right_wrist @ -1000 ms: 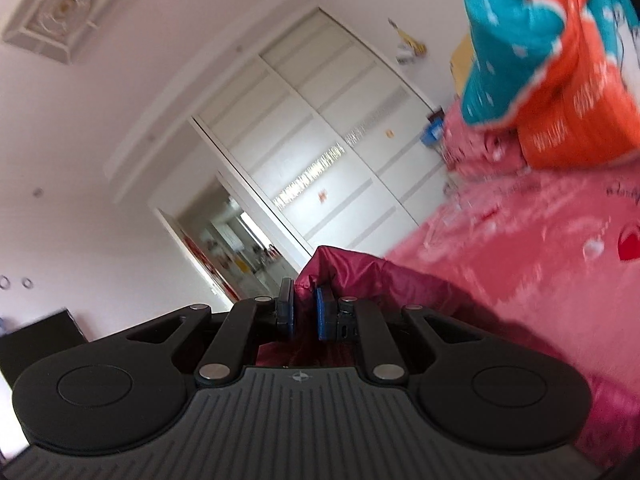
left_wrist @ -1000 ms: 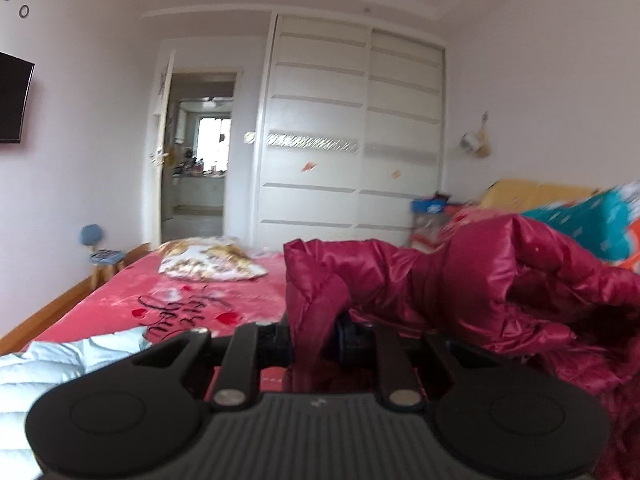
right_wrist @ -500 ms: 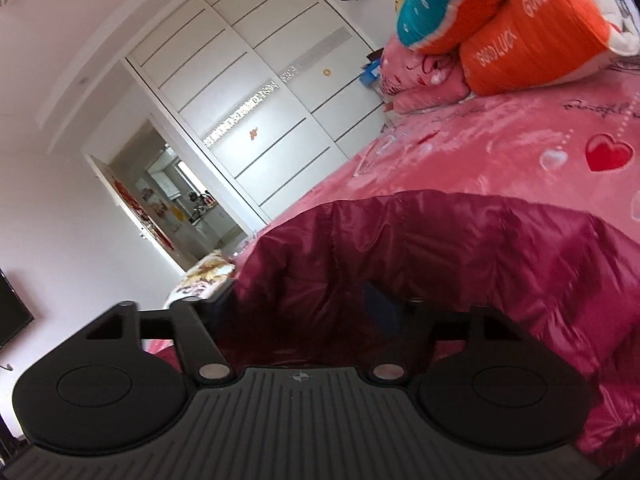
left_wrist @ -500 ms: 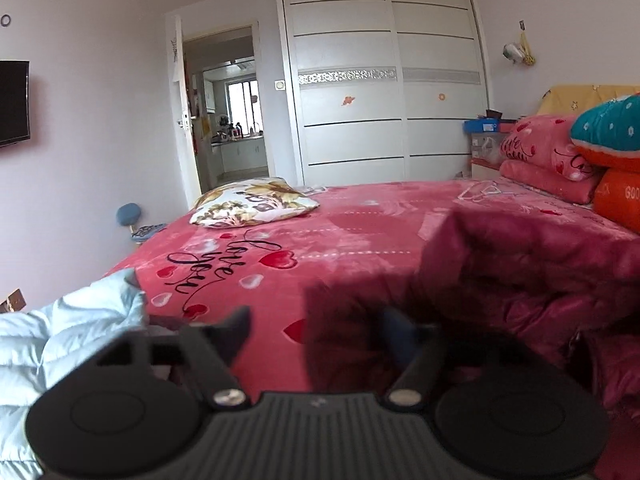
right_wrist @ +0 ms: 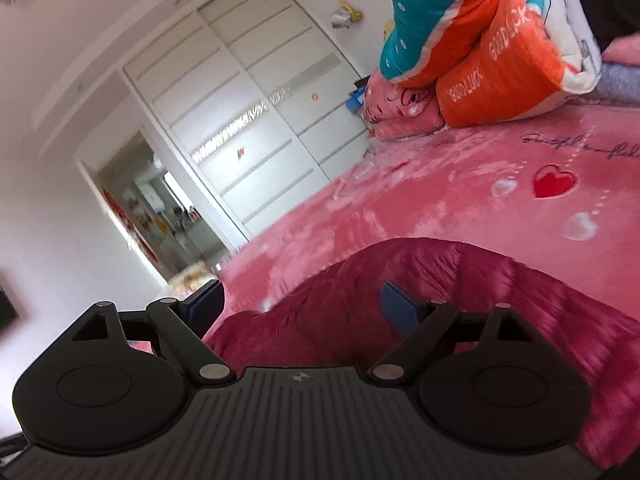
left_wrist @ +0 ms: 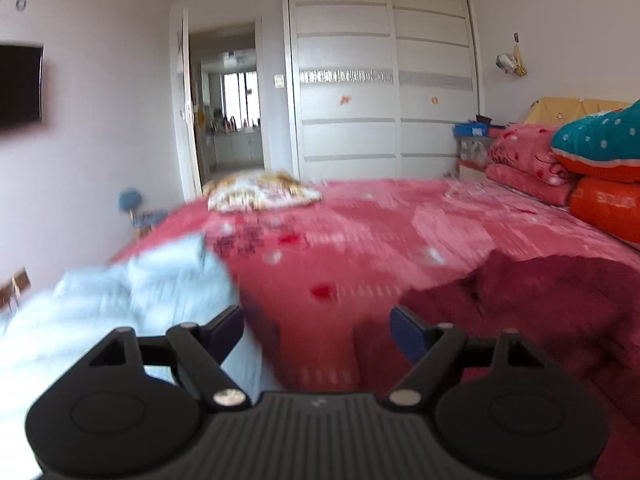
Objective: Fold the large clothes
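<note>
A dark red puffer jacket (left_wrist: 560, 300) lies on the pink bed (left_wrist: 380, 232), to the right of my left gripper (left_wrist: 318, 328). That gripper is open and empty above the bedspread. In the right wrist view the same jacket (right_wrist: 460, 280) lies just ahead of and under my right gripper (right_wrist: 300, 304), which is open and empty, with the jacket showing between its fingers. A light blue puffer jacket (left_wrist: 120, 300) lies at the left edge of the bed, beside my left gripper.
Folded quilts in teal and orange (right_wrist: 500, 40) and pink (left_wrist: 528, 160) are stacked at the head of the bed. A patterned pillow (left_wrist: 264, 192) lies at the far side. White wardrobe doors (left_wrist: 380, 80) and an open doorway (left_wrist: 228, 100) are beyond.
Both grippers were shut on the red jacket and held it up; they have let go and opened. The jacket has dropped onto the bed. The left gripper has drawn back left.
</note>
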Available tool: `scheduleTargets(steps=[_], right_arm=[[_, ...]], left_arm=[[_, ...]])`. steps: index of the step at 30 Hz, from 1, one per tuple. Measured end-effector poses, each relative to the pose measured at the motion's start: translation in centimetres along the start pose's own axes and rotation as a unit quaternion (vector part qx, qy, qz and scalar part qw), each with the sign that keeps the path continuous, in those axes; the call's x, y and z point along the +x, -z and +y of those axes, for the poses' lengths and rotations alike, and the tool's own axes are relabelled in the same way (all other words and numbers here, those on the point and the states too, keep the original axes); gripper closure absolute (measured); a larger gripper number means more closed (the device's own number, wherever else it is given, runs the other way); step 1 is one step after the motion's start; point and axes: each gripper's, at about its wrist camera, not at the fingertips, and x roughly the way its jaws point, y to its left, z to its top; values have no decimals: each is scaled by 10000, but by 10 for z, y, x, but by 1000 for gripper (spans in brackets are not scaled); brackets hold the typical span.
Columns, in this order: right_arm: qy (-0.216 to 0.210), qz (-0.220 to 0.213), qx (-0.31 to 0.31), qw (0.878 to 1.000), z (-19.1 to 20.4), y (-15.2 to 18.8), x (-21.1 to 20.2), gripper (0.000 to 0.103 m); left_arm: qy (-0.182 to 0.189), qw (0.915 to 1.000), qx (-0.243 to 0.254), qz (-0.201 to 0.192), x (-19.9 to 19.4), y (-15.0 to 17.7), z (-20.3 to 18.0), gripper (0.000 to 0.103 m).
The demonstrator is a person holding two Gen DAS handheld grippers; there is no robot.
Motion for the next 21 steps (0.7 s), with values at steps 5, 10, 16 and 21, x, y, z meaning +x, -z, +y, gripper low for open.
scheduleTargets(steps=[5, 10, 16, 21], right_arm=[[351, 595, -358, 9970, -34, 21, -10, 0], [789, 1561, -333, 9840, -58, 45, -38, 0], [674, 2278, 261, 9710, -77, 59, -42, 0], [479, 2553, 696, 9632, -76, 75, -39, 0]], left_arm=[[482, 9973, -250, 500, -69, 43, 9, 23], [982, 9908, -494, 794, -124, 86, 5, 23], [1528, 9830, -376, 948, -153, 126, -19, 23], [1754, 9771, -260, 1180, -152, 147, -29, 23]])
